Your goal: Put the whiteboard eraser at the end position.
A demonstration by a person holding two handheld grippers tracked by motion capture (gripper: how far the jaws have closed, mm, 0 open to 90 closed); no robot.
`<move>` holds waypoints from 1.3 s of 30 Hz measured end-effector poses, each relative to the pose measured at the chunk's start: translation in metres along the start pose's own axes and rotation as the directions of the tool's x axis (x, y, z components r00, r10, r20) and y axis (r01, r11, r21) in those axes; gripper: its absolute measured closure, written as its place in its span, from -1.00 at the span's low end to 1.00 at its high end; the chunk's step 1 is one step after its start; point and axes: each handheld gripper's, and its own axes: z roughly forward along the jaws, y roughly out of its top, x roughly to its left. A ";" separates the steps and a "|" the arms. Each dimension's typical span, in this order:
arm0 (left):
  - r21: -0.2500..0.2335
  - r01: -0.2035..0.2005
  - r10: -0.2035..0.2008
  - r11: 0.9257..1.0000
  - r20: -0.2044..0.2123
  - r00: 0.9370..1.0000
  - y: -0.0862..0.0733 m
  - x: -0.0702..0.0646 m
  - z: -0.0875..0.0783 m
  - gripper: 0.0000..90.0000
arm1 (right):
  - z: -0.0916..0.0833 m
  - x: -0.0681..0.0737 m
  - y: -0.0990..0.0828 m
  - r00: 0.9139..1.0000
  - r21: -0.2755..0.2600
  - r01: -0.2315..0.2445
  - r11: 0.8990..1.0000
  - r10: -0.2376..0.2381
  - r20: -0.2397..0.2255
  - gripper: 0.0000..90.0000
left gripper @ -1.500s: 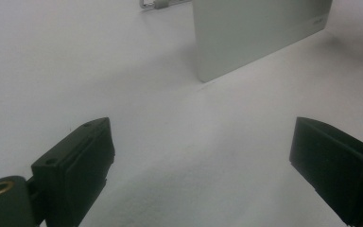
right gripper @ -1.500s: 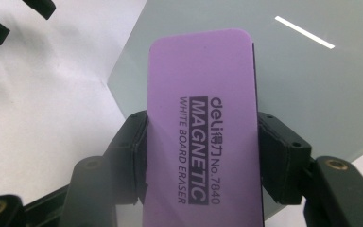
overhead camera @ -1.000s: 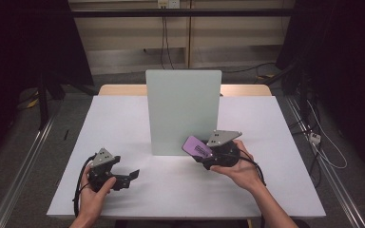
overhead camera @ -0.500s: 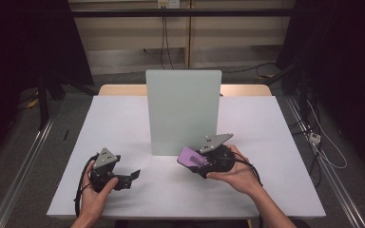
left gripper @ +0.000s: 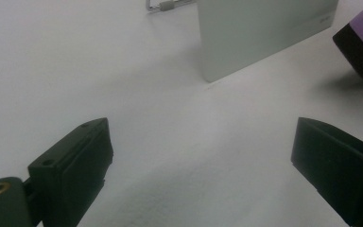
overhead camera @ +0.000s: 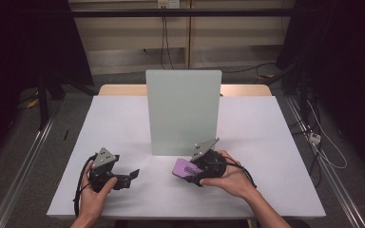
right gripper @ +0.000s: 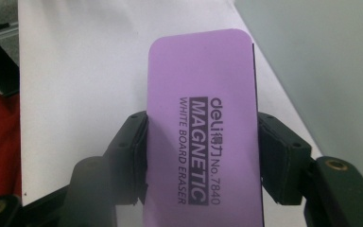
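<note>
White counter (overhead camera: 123, 123), pale green-grey upright board (overhead camera: 184, 111) standing at mid-counter, facing the person's side. Seen at an angle in left hand-held gripper view (left gripper: 260, 33), base edge resting on counter.

Right hand-held gripper (overhead camera: 197, 171) held low just in front of board's right lower corner, gripped by right hand (overhead camera: 230, 176), forearm entering from bottom right. Clamped on purple eraser (overhead camera: 185, 167) across its narrow sides. In right hand-held gripper view, eraser (right gripper: 201, 137) sits between both black jaws, jaw pads pressed against left and right edges, purple face toward camera, printed "deli MAGNETIC WHITE BOARD ERASER No.7840". Dark underside layer visible as thin edge along right side. Eraser corner also seen at top right of left hand-held gripper view (left gripper: 361, 40), purple top, dark base, lifted off counter with shadow beneath. Whether touching board: cannot tell.

Left hand-held gripper (overhead camera: 123, 176) low over counter at left front, held by left hand (overhead camera: 95, 194), grey triangular plate on top, cable trailing toward front edge. Jaws spread wide, nothing between them, bare counter visible through the gap in left hand-held gripper view (left gripper: 203, 161).

Well apart from right hand-held gripper. Wooden strip (overhead camera: 119, 90) behind counter's far edge. Red patch at left edge of right hand-held gripper view, unidentifiable.
</note>
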 end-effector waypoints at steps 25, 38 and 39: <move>0.004 0.002 -0.002 1.000 -0.002 1.000 0.000 0.000 0.000 -0.87 | 0.025 0.003 0.001 1.000 0.054 -0.017 0.998 0.017 -0.009 -0.07; -0.008 0.009 -0.009 1.000 0.002 1.000 0.000 0.000 0.000 -0.86 | 0.024 -0.001 -0.003 0.999 0.023 -0.051 0.998 0.051 -0.005 -0.08; -0.006 0.010 -0.010 1.000 0.002 1.000 0.000 0.000 0.000 -0.86 | 0.025 -0.001 -0.003 0.999 0.021 -0.046 0.999 0.046 -0.002 -0.08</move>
